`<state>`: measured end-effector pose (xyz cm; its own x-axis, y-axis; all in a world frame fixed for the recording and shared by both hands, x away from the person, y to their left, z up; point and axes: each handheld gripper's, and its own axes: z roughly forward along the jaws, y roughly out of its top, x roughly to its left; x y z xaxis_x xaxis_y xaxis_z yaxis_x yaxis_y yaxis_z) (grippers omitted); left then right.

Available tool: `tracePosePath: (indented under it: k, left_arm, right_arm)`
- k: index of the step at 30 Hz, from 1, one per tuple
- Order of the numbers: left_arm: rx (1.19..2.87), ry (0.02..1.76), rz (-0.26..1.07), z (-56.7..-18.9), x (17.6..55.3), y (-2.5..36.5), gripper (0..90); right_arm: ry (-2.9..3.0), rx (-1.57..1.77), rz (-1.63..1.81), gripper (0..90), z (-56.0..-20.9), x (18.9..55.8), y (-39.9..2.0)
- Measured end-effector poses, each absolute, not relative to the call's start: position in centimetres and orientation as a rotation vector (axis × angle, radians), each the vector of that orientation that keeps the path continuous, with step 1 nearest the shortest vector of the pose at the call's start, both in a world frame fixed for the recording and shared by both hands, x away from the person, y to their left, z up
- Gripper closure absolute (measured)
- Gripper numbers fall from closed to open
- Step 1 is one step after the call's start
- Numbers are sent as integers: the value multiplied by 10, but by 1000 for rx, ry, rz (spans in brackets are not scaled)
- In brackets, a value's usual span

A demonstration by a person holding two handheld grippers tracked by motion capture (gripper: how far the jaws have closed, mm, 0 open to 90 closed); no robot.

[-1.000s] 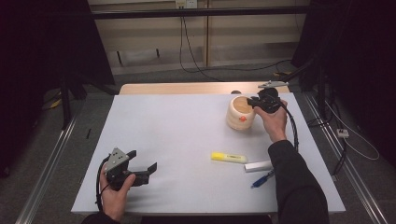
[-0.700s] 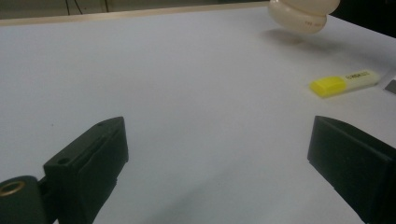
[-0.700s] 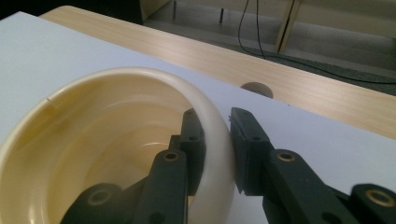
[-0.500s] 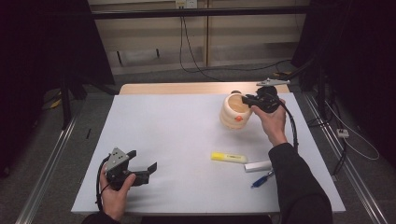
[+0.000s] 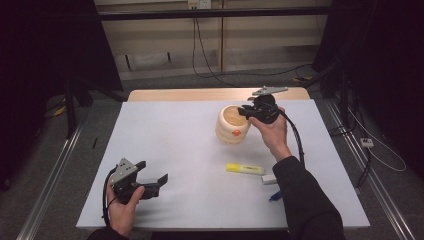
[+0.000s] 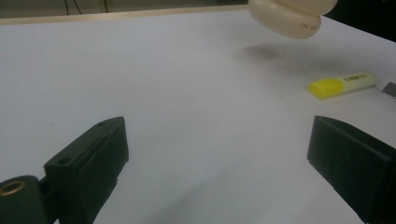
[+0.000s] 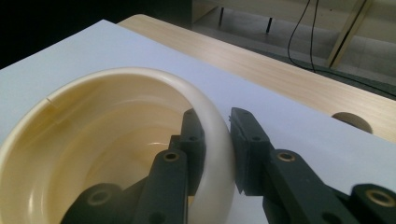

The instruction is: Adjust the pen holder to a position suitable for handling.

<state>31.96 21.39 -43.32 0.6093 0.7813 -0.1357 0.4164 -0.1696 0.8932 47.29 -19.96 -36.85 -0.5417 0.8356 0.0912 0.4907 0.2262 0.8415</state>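
Currently the right gripper [image 5: 246,112] clamps the rim of a smooth, rounded cream bowl [image 5: 231,125] (inside bare), held tilted above the white table [image 5: 180,140]. Left gripper [image 5: 151,176] rests wide open, holding nothing.

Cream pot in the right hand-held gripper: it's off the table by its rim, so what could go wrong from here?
1. The right hand-held gripper pinches only one side of the rim of the cream pot, one jaw inside and one outside; hanging tilted above the white table, the pot could swing or slip out.
2. The yellow highlighter lies just near of it; a low carry toward the person might knock it.
3. The left hand-held gripper rests open and apart, so nothing supports the pot from below.
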Motion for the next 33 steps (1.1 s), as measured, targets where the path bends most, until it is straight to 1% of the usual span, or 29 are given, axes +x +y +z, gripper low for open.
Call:
tracePosePath:
  k: [7,15,33]
  left_arm:
    - [1802,970,440,-433,319,214,53]
    - [1799,970,437,-433,320,213,53]
    - [1809,969,436,-433,320,213,53]
  right_arm:
    - [2146,1186,1246,760,-369,466,-181]
    - [2188,1183,1202,759,-380,465,-163]
    - [2232,1217,1102,758,-400,471,-146]
